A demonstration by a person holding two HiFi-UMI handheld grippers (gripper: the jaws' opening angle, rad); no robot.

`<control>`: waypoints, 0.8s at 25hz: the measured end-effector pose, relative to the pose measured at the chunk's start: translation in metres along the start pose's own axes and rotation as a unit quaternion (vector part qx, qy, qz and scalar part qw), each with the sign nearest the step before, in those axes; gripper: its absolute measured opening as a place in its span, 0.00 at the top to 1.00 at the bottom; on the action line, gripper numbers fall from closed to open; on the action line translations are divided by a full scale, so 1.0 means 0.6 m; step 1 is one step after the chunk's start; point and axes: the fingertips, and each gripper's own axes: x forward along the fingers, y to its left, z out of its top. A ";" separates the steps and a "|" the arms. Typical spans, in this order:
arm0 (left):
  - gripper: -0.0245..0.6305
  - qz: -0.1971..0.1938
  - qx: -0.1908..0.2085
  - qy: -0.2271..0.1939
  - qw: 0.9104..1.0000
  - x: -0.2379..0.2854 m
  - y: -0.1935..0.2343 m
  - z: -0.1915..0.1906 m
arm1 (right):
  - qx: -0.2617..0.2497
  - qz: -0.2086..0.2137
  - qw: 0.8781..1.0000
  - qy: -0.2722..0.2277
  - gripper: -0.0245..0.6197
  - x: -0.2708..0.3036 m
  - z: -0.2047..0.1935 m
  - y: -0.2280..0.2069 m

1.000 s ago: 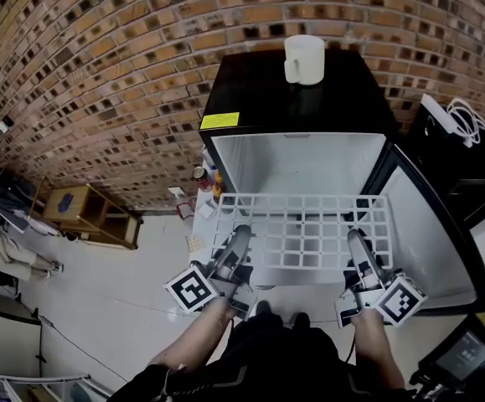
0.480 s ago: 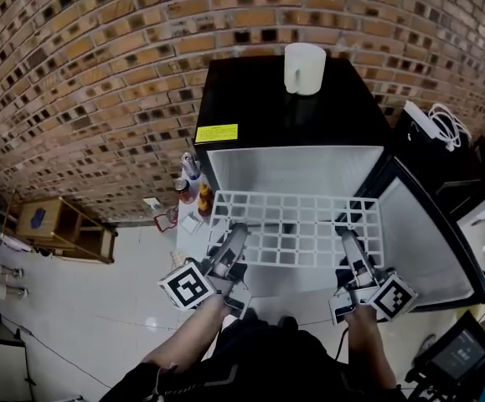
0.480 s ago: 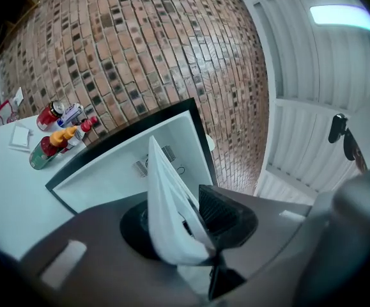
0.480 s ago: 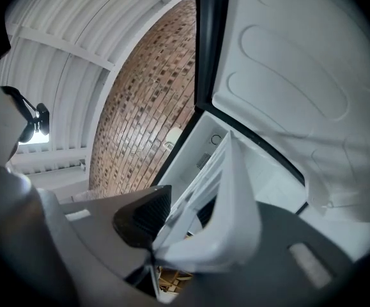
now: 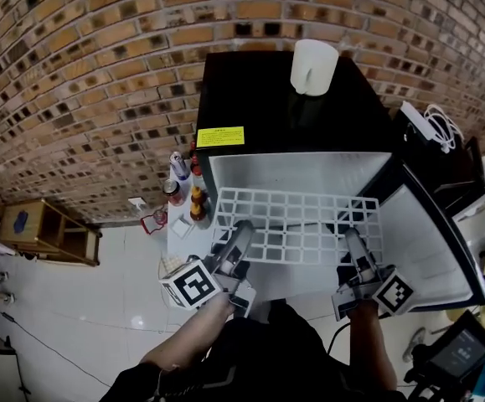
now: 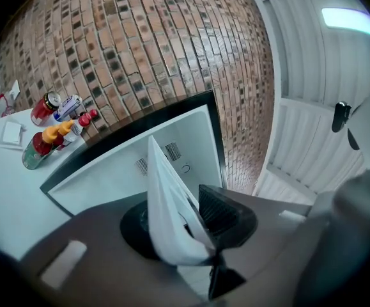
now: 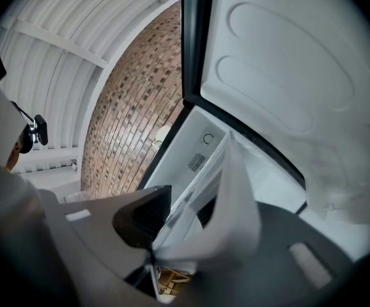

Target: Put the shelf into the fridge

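Observation:
A white wire-grid shelf (image 5: 296,224) hangs level in front of the open black mini fridge (image 5: 284,115), its far edge at the mouth of the white interior (image 5: 296,172). My left gripper (image 5: 240,239) is shut on the shelf's near left edge, and the shelf (image 6: 169,213) shows edge-on between its jaws. My right gripper (image 5: 353,245) is shut on the near right edge, where the shelf (image 7: 232,206) also runs between the jaws. The fridge door (image 5: 430,241) stands open to the right.
A white mug (image 5: 313,65) stands on the fridge top. Bottles and a can (image 5: 183,193) sit on a small white table left of the fridge. A brick wall (image 5: 83,74) rises behind. Black equipment with white cable (image 5: 435,128) stands to the right, a wooden shelf unit (image 5: 41,229) at left.
The view has shifted, bringing the fridge nearer and more central. Both grippers keep their hold, and the shelf has edged toward the fridge opening.

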 end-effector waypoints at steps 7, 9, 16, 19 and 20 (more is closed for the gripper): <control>0.81 0.004 -0.017 -0.021 1.000 0.028 0.005 0.005 | 0.012 -0.002 1.000 0.015 0.75 0.031 0.022 -0.029; 0.81 0.015 -0.013 -0.022 1.000 0.031 0.008 0.008 | 0.019 0.002 1.000 0.017 0.75 0.038 0.025 -0.034; 0.81 0.019 -0.020 -0.036 0.999 0.042 0.013 0.003 | 0.034 0.002 0.999 0.018 0.77 0.056 0.033 -0.063; 0.81 0.024 -0.022 -0.036 0.999 0.045 0.018 0.001 | 0.040 0.000 0.999 0.020 0.78 0.058 0.032 -0.071; 0.82 0.024 -0.021 -0.036 0.999 0.046 0.018 0.002 | 0.039 0.001 0.999 0.021 0.78 0.060 0.033 -0.071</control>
